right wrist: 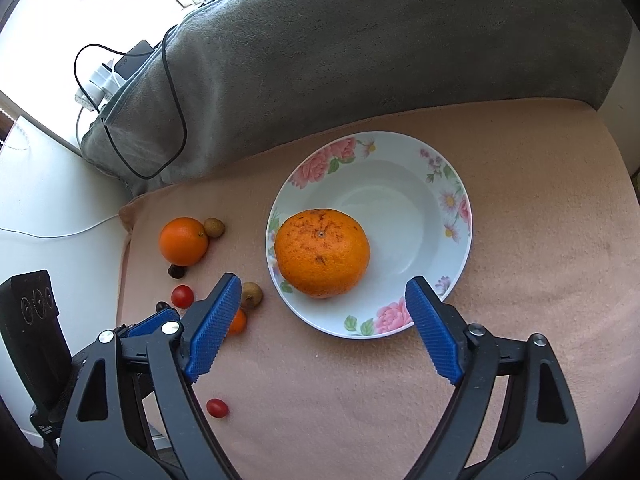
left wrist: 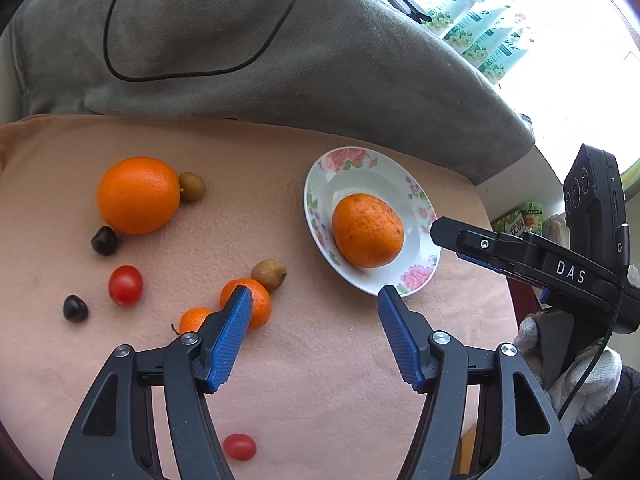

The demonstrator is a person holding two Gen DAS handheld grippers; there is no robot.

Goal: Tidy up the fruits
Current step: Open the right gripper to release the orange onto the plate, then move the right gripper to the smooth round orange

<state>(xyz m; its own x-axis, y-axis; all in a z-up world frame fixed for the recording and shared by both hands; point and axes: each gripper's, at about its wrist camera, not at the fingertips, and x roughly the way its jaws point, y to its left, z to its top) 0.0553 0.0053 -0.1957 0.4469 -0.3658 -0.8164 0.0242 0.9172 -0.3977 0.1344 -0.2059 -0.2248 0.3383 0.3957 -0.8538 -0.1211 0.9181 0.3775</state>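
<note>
A dimpled round orange [right wrist: 322, 257] sits in a glossy floral plate [right wrist: 450, 184] on a fuzzy peach cloth [right wrist: 540, 240]. Both grippers' ribbed blue fingers [left wrist: 232, 336] gape wide, empty: left gripper [left wrist: 316, 300], right gripper [right wrist: 324, 292].

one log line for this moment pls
left gripper: open, empty | right gripper: open, empty | floral plate: one orange | other fruit: on cloth
</note>
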